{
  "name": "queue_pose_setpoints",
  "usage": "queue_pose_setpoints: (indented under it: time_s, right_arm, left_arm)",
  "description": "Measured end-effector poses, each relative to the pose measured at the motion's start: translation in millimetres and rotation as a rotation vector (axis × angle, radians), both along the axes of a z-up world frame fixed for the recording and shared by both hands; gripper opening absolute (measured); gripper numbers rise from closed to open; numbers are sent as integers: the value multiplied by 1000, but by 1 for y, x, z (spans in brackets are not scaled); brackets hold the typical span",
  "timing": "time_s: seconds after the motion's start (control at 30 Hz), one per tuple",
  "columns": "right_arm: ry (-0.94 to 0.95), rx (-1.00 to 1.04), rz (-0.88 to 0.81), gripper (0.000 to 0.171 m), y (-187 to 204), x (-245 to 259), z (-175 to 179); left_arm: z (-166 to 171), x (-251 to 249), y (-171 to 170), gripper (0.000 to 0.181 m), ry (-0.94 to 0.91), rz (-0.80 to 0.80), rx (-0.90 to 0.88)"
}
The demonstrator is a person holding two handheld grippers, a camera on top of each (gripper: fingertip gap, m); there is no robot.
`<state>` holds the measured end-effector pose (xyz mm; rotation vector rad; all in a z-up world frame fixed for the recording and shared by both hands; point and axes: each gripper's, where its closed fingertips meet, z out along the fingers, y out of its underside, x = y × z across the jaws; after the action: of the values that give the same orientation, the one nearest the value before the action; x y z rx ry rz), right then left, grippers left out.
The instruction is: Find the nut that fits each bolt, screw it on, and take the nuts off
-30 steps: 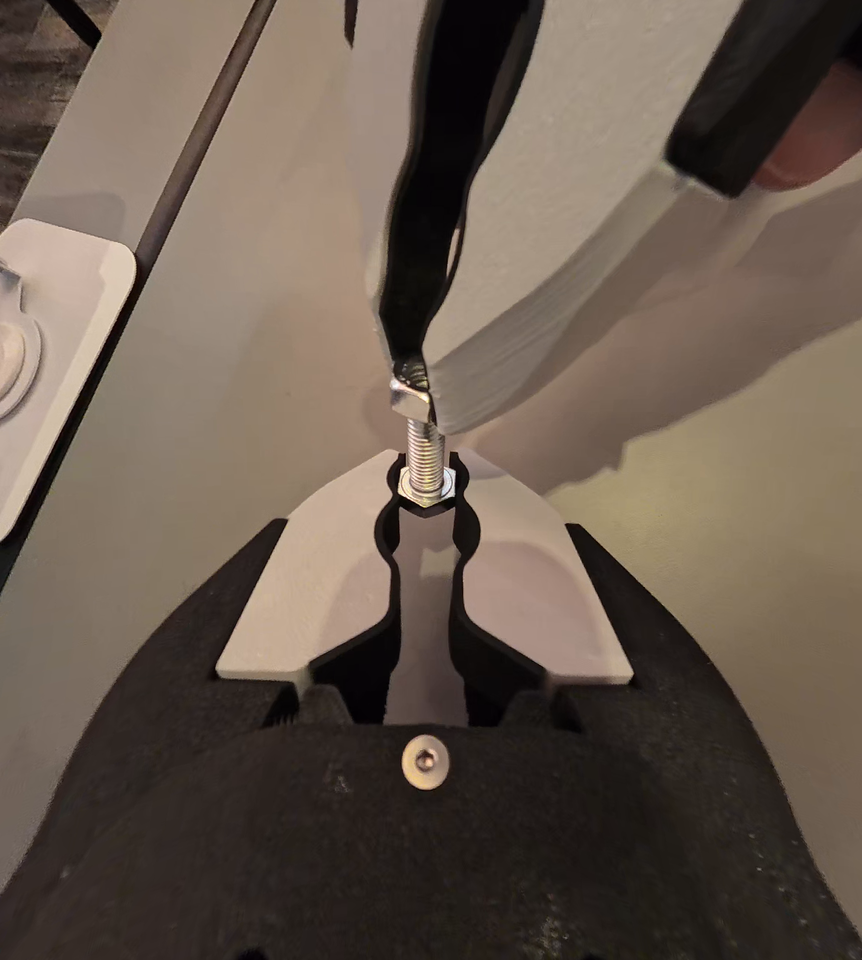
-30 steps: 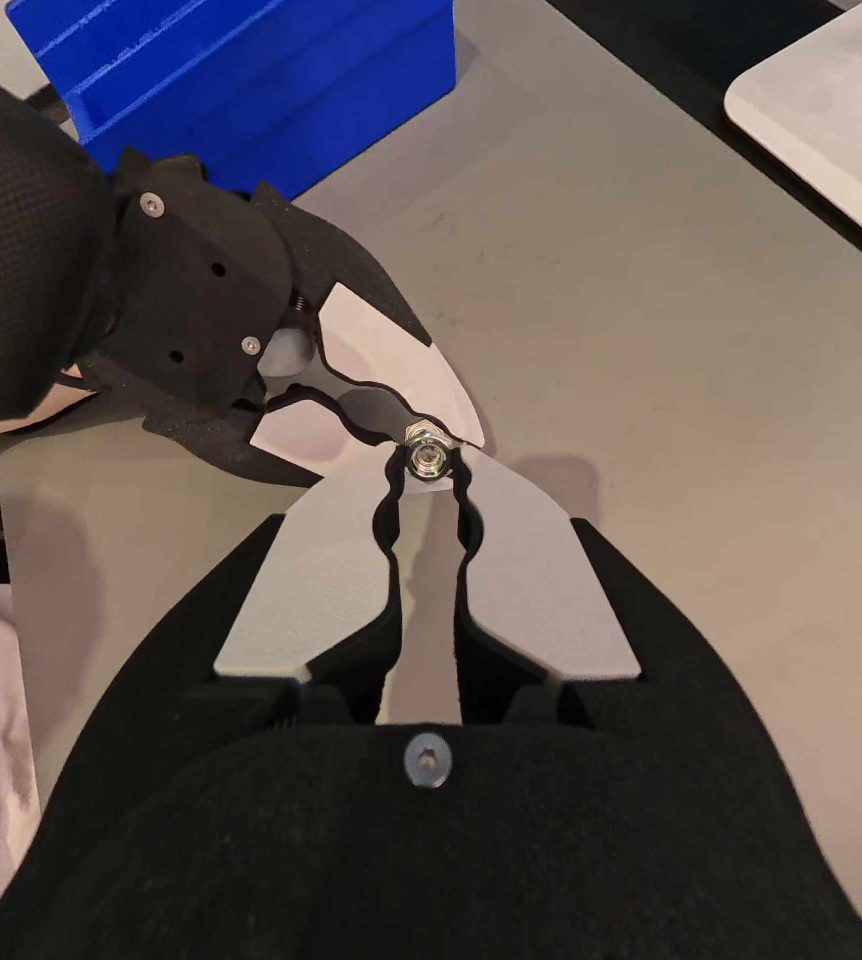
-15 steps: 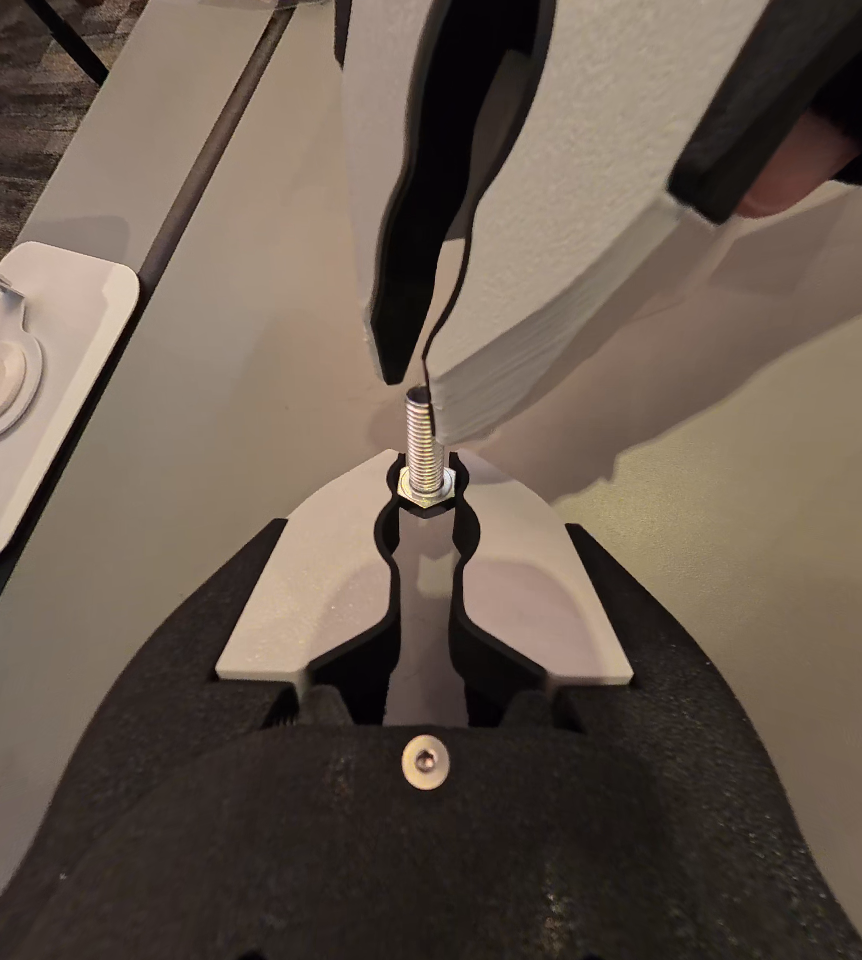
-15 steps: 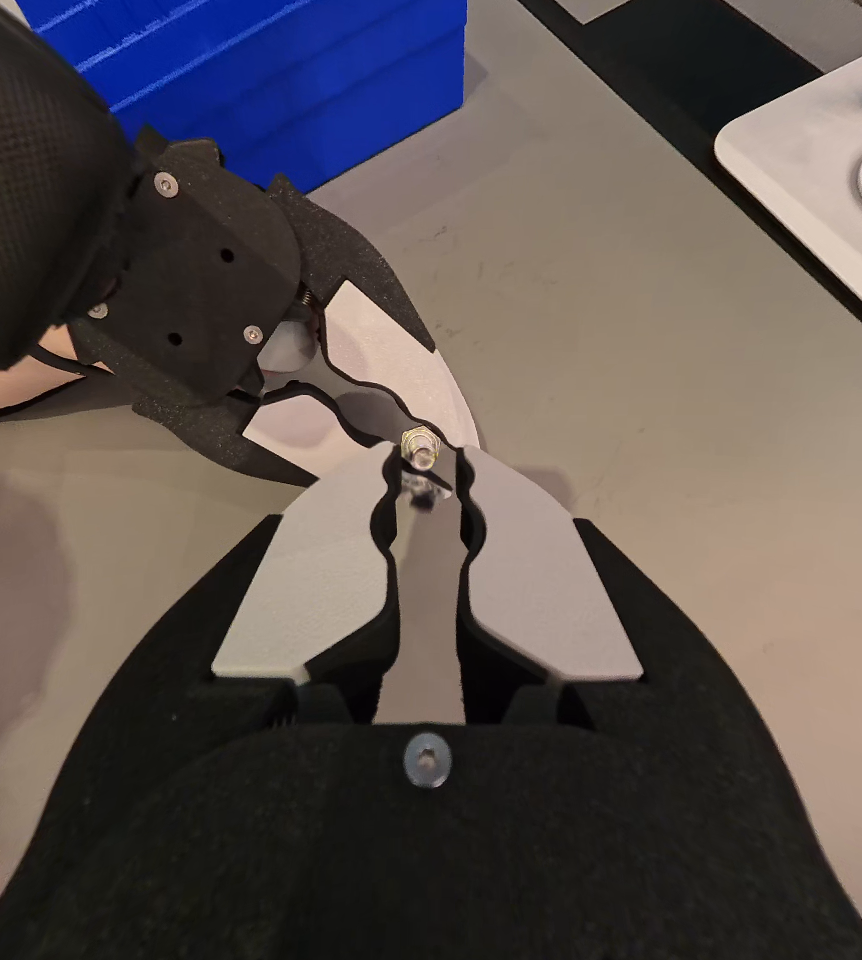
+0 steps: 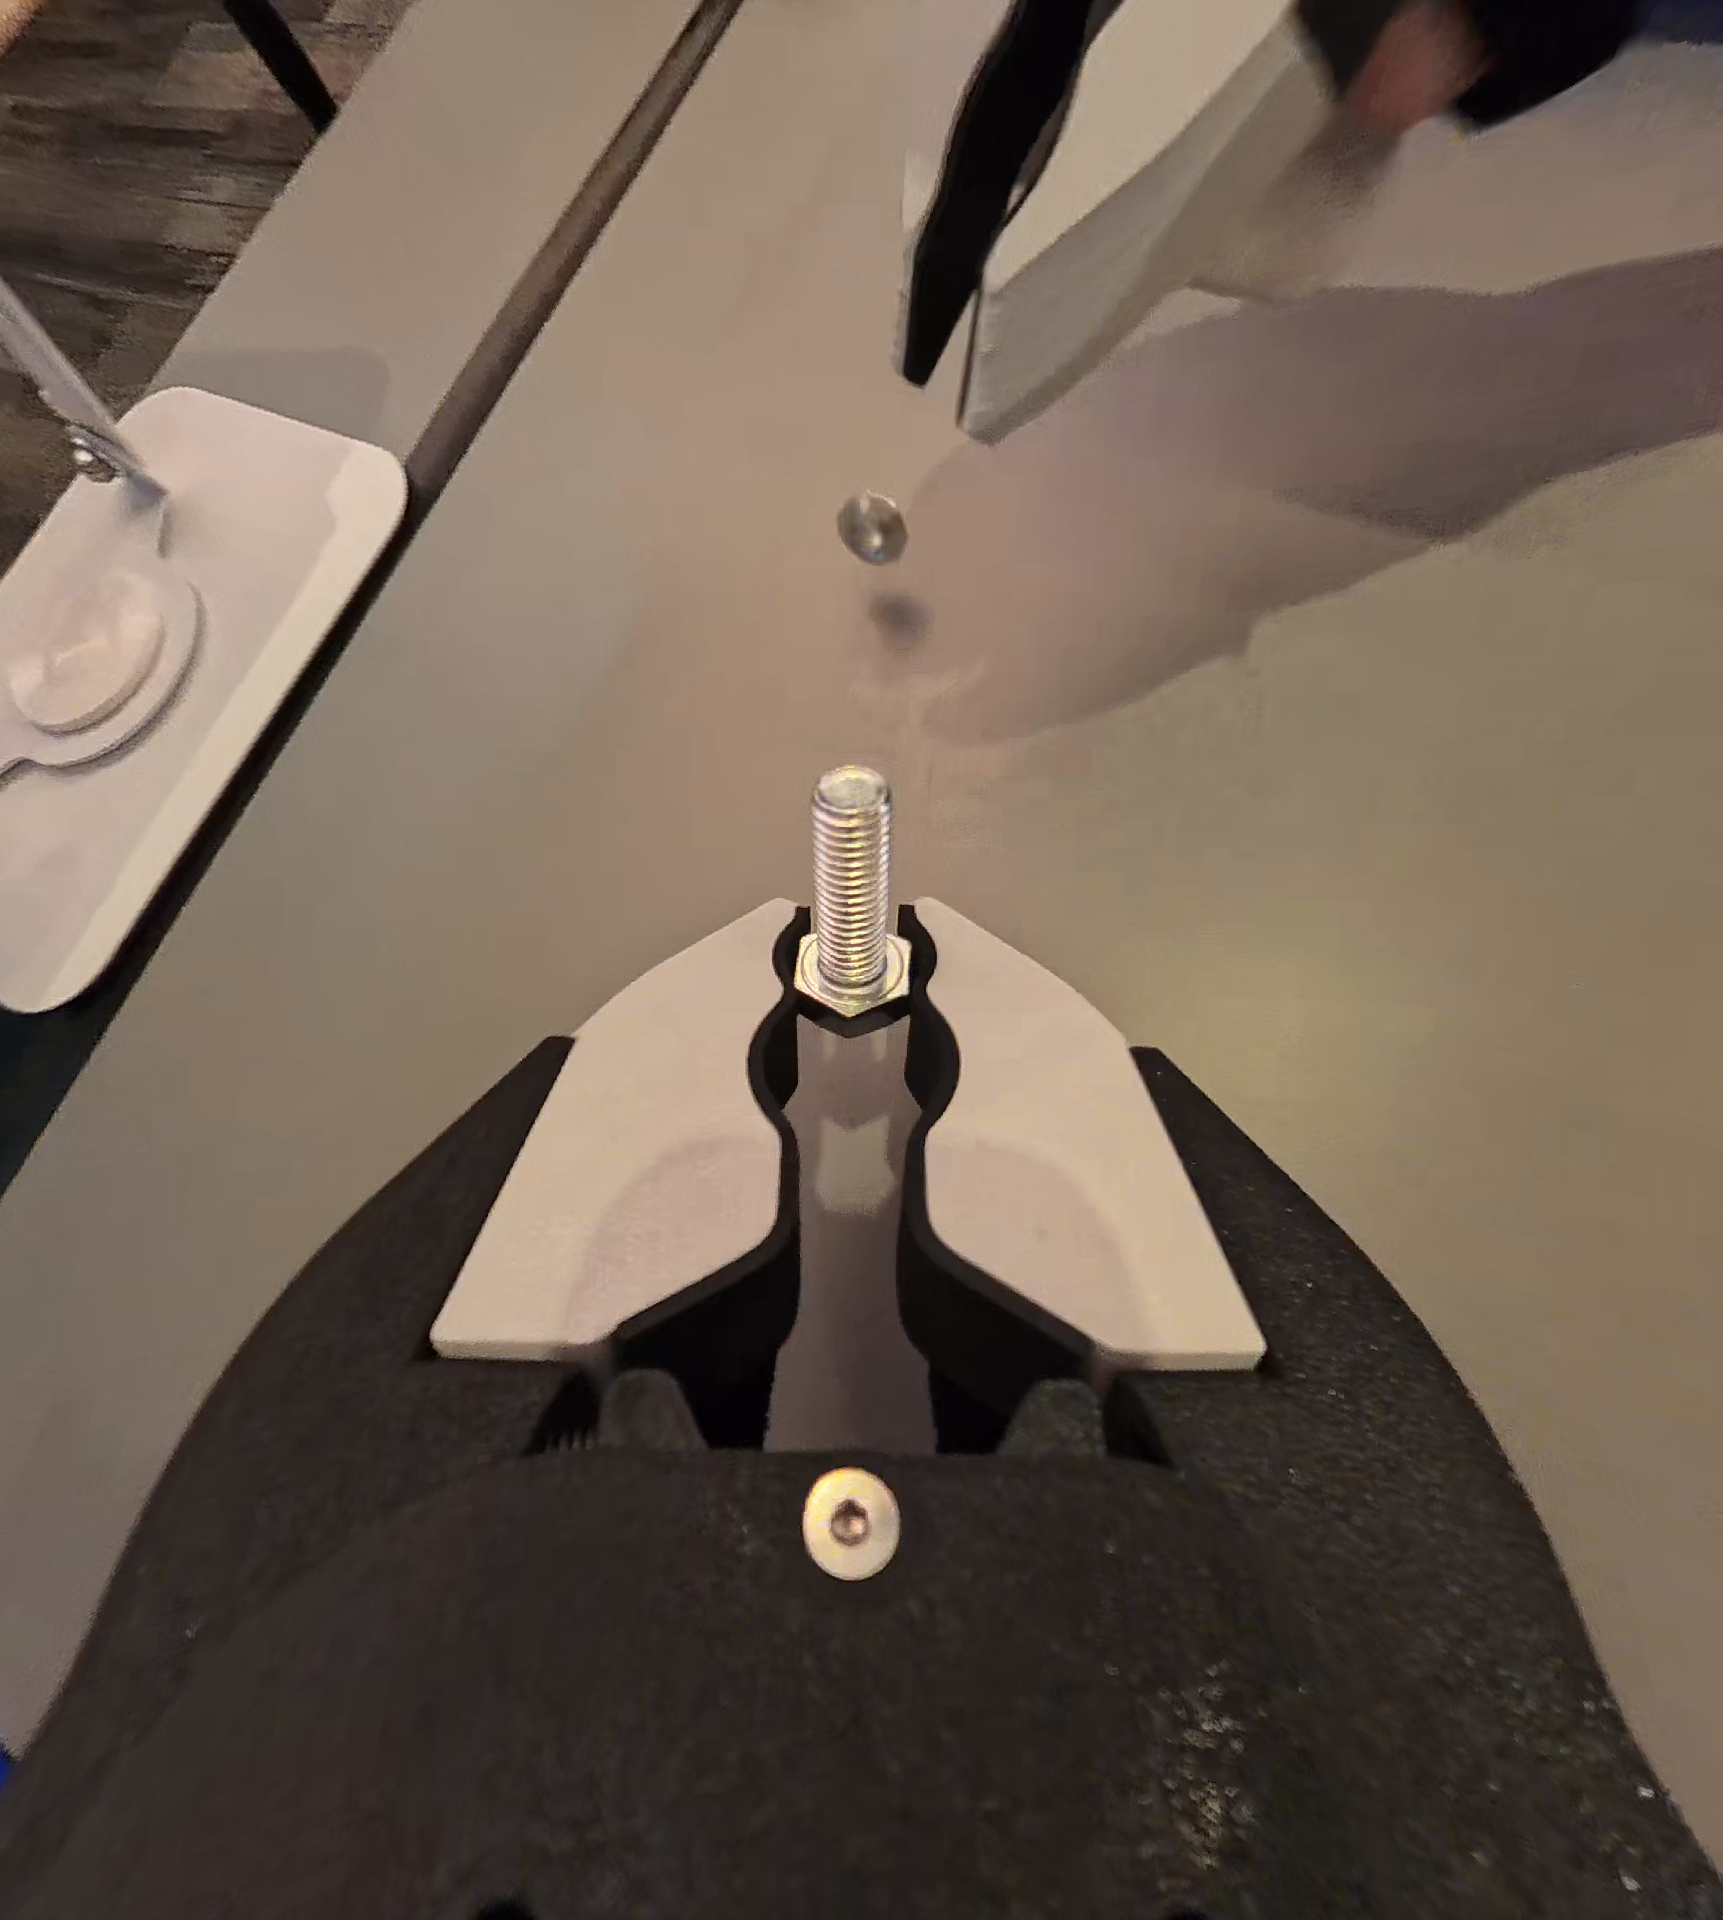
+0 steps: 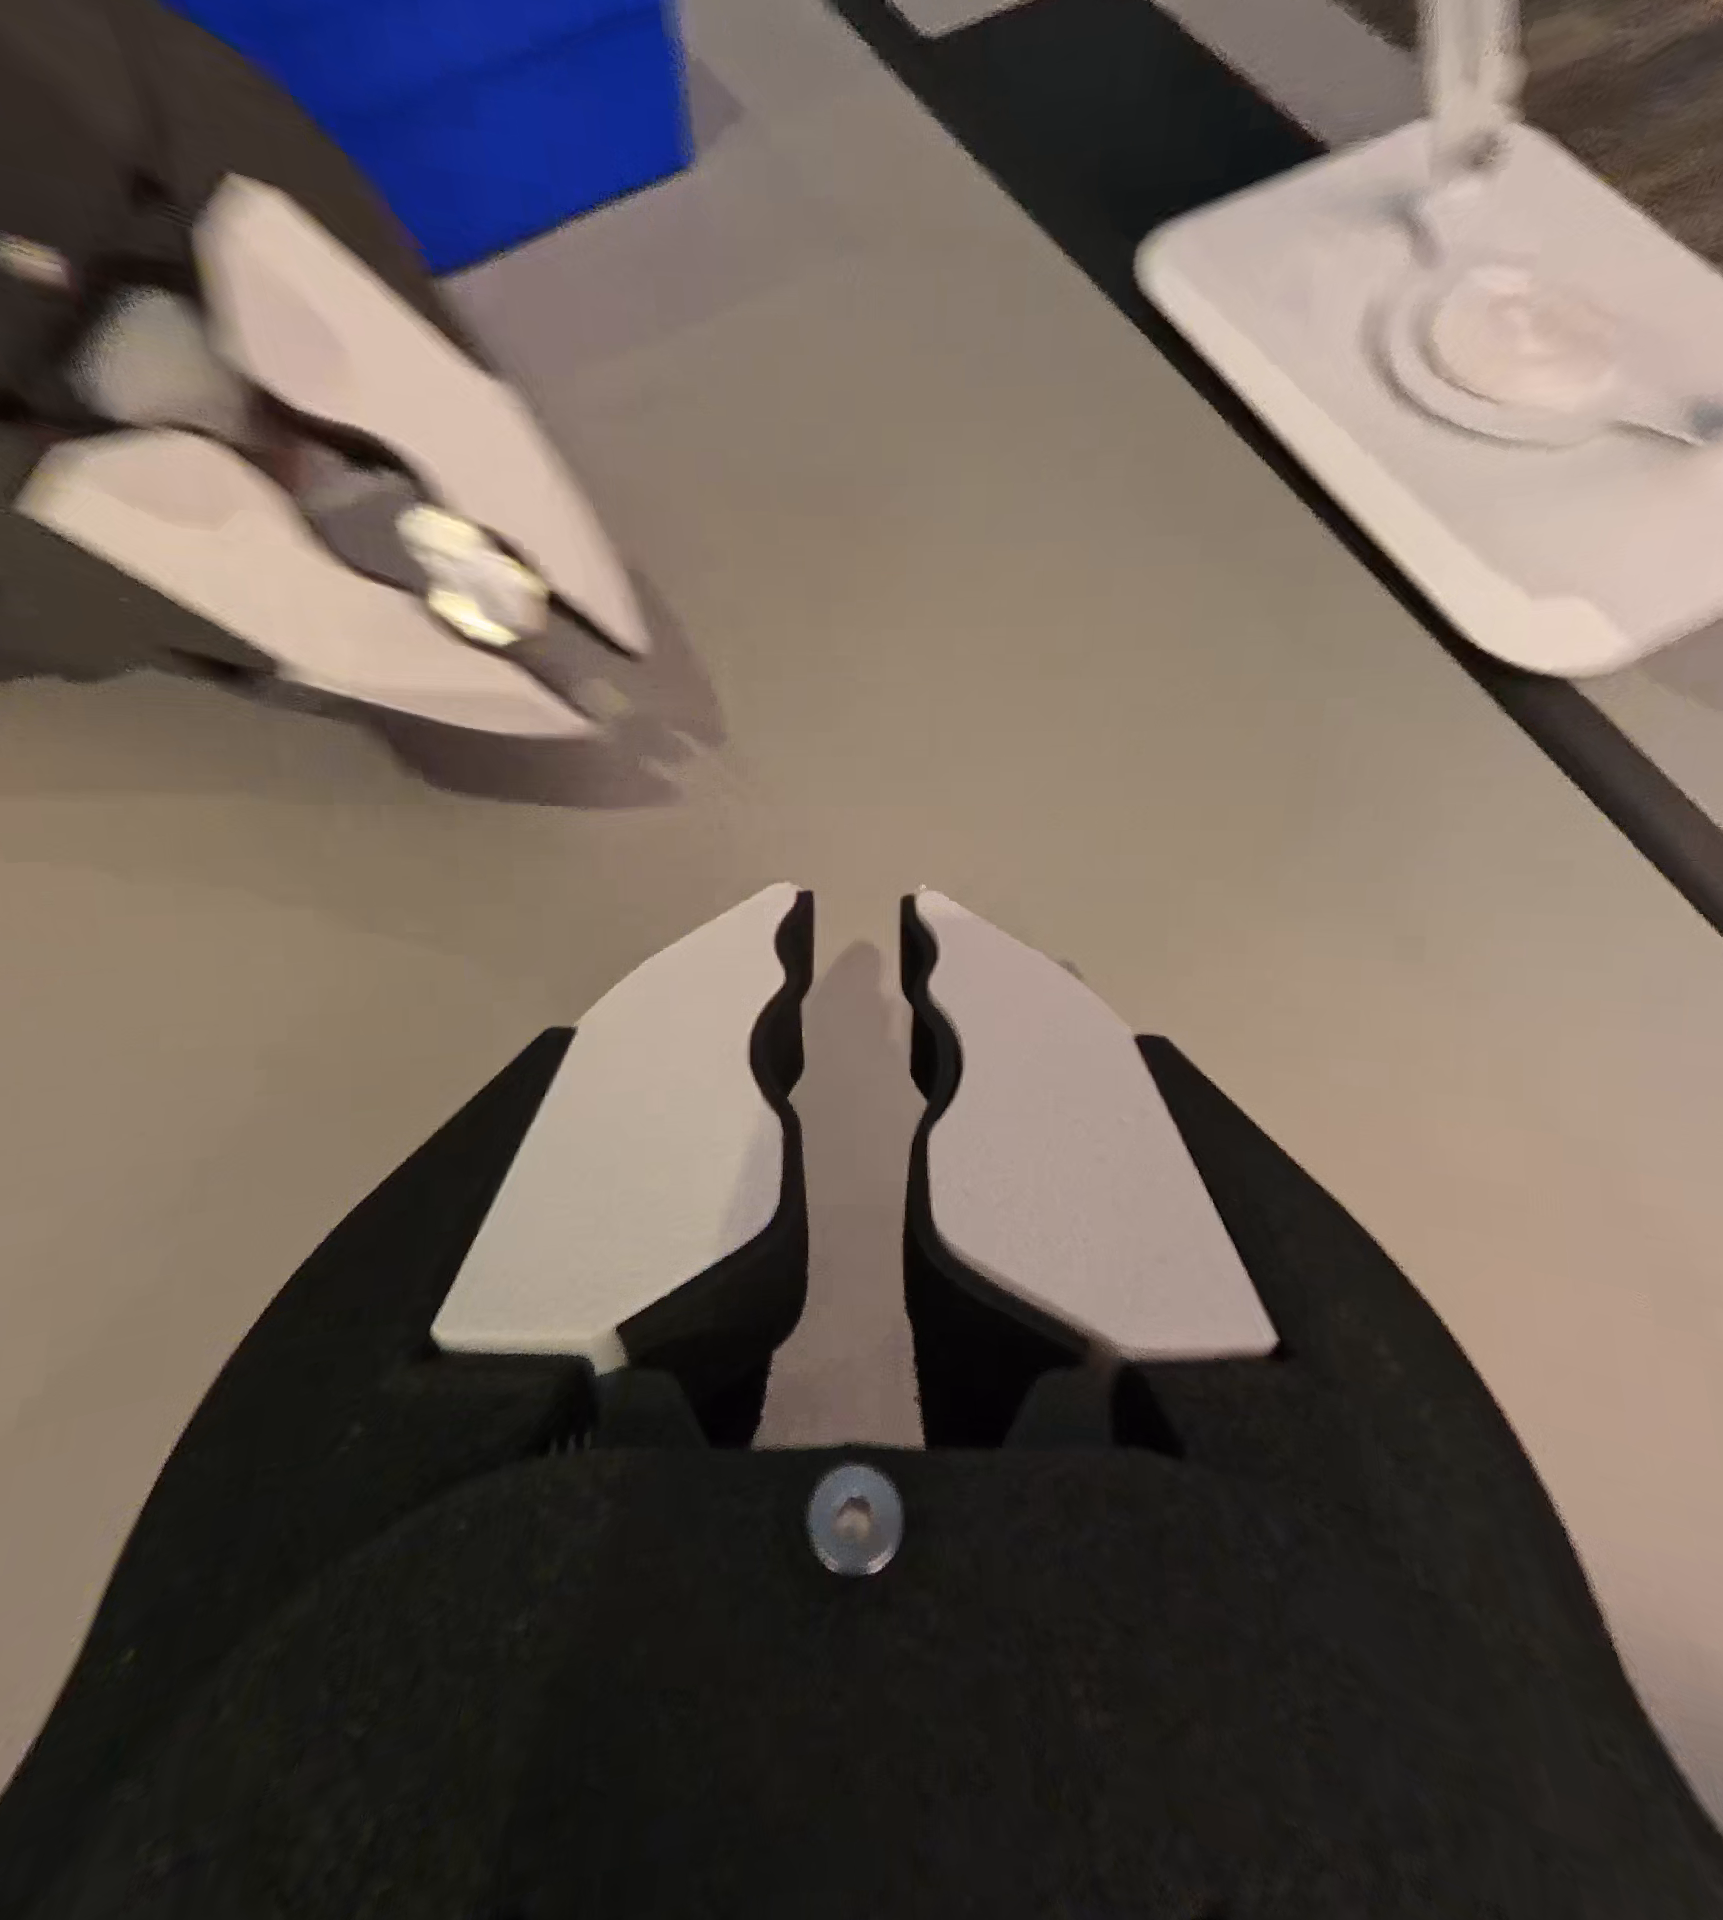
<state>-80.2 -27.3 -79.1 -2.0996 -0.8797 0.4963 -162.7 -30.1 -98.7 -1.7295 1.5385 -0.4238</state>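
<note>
My left gripper is shut on the hex head of a silver bolt, whose bare threaded shank points forward over the grey table. A small silver nut is loose beyond the bolt's tip, with a dark shadow spot just below it, so it looks off the table. My right gripper hangs above and beyond it. In the right wrist view the right gripper is empty with a narrow gap between its fingers. The left gripper with the bolt shows blurred at the upper left.
A white stand base with a metal post sits at the left across a dark gap between tables; it also shows in the right wrist view at the upper right. A blue bin stands at the far left. The gap from one gripper's tips to the other's is roughly 9 centimetres.
The right gripper pulled the nut off the bolt's end, lifted away and let it go. The nut is now loose beyond the bolt. The left gripper kept hold of the bolt.
</note>
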Motion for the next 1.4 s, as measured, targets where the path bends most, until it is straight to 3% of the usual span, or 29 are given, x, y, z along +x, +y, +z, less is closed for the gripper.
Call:
queue_pose_setpoints:
  time_s: [0.13, 0.27, 0.37, 0.43, 0.6, 0.8, 1.07, 1.2, 1.4]
  right_arm:
    - [-37, 35, -227, 13, 43, 56, -20]
    - [-46, 52, -422, 13, 83, 98, -6]
    - [-40, -47, -434, 7, 117, 107, -22]
    - [21, -160, -343, 2, 124, 87, -40]
    - [-119, -196, -267, 0, 126, 72, -72]
    - [-150, -226, -186, 0, 108, 61, -72]
    - [-117, -259, -103, 0, 54, 53, -71]
    - [-163, -55, -160, 17, 59, 78, -51]
    - [-43, -84, -267, 26, 53, 80, -59]
  left_arm:
    - [15, -6, 9, 16, -69, 27, -30]
    - [26, -11, 15, 16, -121, 43, -48]
    - [29, -14, 18, 16, -143, 54, -65]
    - [29, -17, 19, 16, -140, 57, -64]
    - [28, -18, 21, 16, -142, 54, -73]
    - [26, -18, 22, 16, -138, 47, -80]
    - [26, -16, 19, 16, -134, 35, -89]
    - [28, -13, 18, 16, -154, 28, -84]
    - [43, -11, 20, 16, -258, 71, -66]
